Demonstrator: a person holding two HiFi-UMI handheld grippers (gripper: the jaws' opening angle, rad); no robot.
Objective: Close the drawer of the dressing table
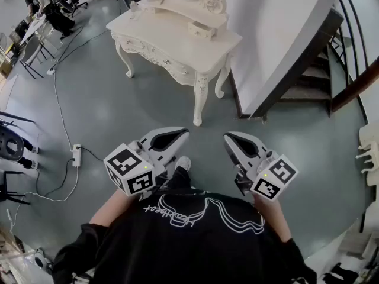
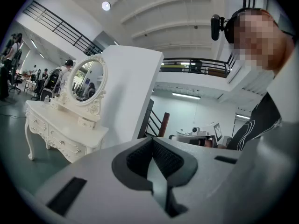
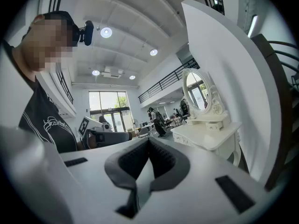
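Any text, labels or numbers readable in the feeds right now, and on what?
On the black shirt: a white cursive word, too unclear to read.
On the cubes of the left gripper and right gripper: square marker patterns only, no letters.
On the dressing table: no text visible.

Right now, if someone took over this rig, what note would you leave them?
Left tool: shut, empty, held level at the person's waist.
Right tool: shut, empty, held the same way.
Dressing table: ahead across the floor, beside the white wall; neither tool touches it.
Done: nothing that shows.
Left: walk up and find the open drawer, which I cannot make out from here. Push it in with a shut tool.
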